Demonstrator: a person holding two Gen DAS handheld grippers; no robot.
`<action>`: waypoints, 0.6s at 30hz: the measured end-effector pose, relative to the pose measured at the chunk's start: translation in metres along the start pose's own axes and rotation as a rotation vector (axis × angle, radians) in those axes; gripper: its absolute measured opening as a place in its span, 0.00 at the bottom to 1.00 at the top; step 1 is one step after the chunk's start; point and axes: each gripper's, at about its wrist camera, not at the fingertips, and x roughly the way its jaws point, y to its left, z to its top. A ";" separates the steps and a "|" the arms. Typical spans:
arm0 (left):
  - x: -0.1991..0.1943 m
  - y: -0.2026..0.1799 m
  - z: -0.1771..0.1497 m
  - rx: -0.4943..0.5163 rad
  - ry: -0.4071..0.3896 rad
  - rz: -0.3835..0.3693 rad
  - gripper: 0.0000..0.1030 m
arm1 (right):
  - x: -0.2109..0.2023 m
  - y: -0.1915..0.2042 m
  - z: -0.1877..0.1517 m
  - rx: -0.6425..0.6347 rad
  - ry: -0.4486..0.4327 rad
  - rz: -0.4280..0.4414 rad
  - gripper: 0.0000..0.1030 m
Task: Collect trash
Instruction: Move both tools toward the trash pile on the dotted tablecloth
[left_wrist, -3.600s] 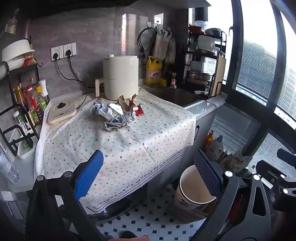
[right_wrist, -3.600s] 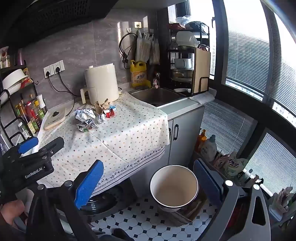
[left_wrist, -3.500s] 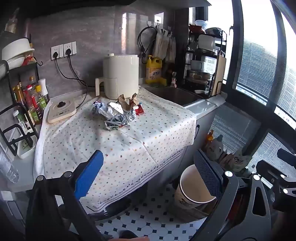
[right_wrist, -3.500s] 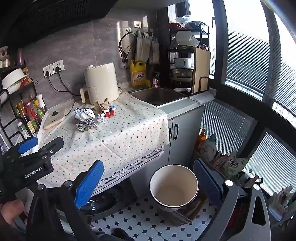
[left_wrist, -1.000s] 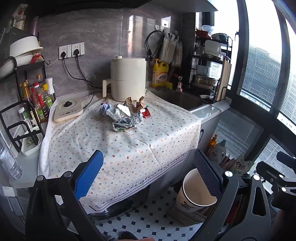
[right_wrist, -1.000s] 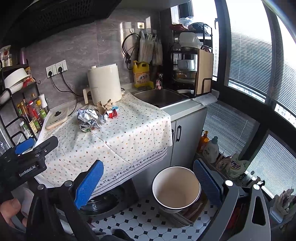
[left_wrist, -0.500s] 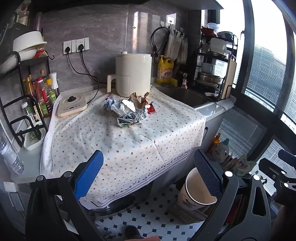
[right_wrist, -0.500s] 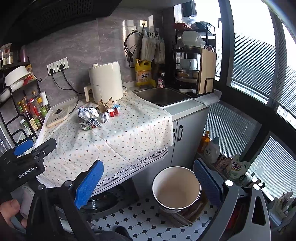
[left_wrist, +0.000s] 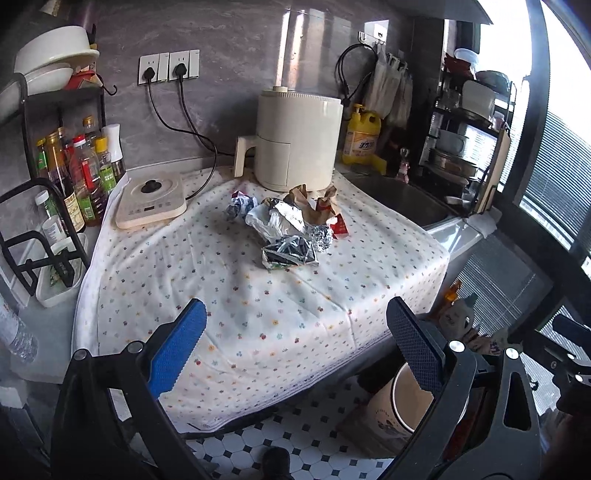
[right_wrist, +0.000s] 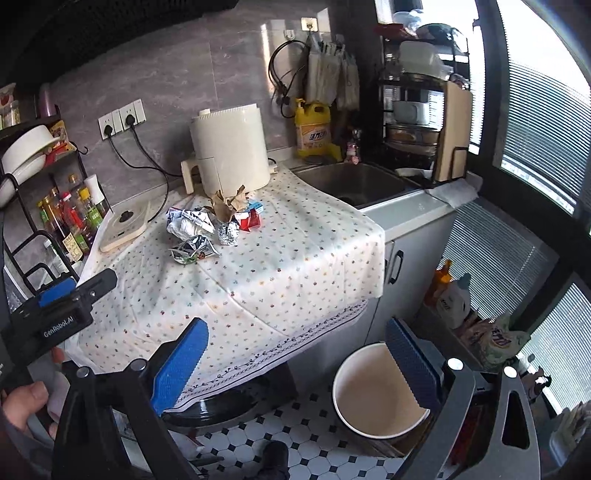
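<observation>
Approach step: both the left gripper (left_wrist: 295, 332) and right gripper (right_wrist: 299, 343) spread, empty. Next, reach wrappers (left_wrist: 290, 230) at twelve o'clock; bin (right_wrist: 376, 391) waits below.

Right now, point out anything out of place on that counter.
A heap of crumpled trash sits on the dotted tablecloth, in front of the cream appliance: foil, wrappers, brown paper, a red carton. The bin stands on the floor, seemingly empty.
</observation>
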 end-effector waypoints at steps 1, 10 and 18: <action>0.007 0.004 0.005 0.002 -0.002 0.001 0.94 | 0.007 0.002 0.004 -0.003 0.002 0.010 0.88; 0.071 0.041 0.046 -0.056 0.007 -0.040 0.75 | 0.072 0.038 0.051 -0.071 0.039 0.075 0.76; 0.135 0.069 0.071 -0.083 0.036 -0.064 0.57 | 0.111 0.060 0.082 -0.094 0.034 0.073 0.67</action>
